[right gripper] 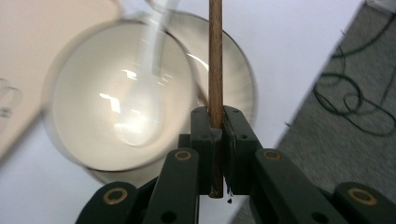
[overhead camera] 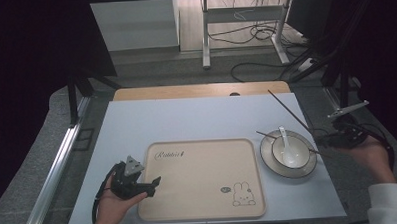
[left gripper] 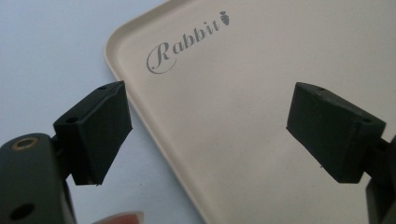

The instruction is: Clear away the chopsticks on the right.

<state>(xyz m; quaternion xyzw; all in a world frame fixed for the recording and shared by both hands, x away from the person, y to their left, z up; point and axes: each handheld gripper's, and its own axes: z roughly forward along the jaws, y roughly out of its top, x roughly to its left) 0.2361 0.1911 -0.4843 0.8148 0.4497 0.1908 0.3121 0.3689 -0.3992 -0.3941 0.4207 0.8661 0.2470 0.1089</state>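
A brown wooden chopstick (right gripper: pixel 215 60) runs straight up the centre of the right gripper view, its lower end clamped between the two black jaws of the right gripper (right gripper: pixel 216 122); so that claw is clenched on the stick. In the high view the same stick shows as a thin dark line slanting from right of centre toward the upper middle, above a bowl (overhead camera: pixel 291 151) that sits on a plate (overhead camera: pixel 268 162) at the right of the frame. A white spoon (overhead camera: pixel 286 146) lies in the bowl, and a 2nd chopstick (overhead camera: pixel 267 135) rests across the plate's rim w/ its tip pointing left.

Left of these lies a beige tray (overhead camera: pixel 199 177) marked "Rabbit", bare, in the lower centre. The left gripper (left gripper: pixel 210 126) rests at the tray's left edge, jaws wide apart, nothing btwn them.

To do this step well, it seems best to keep the grip near the stick's end firm so it doesn't swivel, lift it clear of the bowl rim and spoon handle, and carry it level toward the tray. The long free end could knock the spoon.
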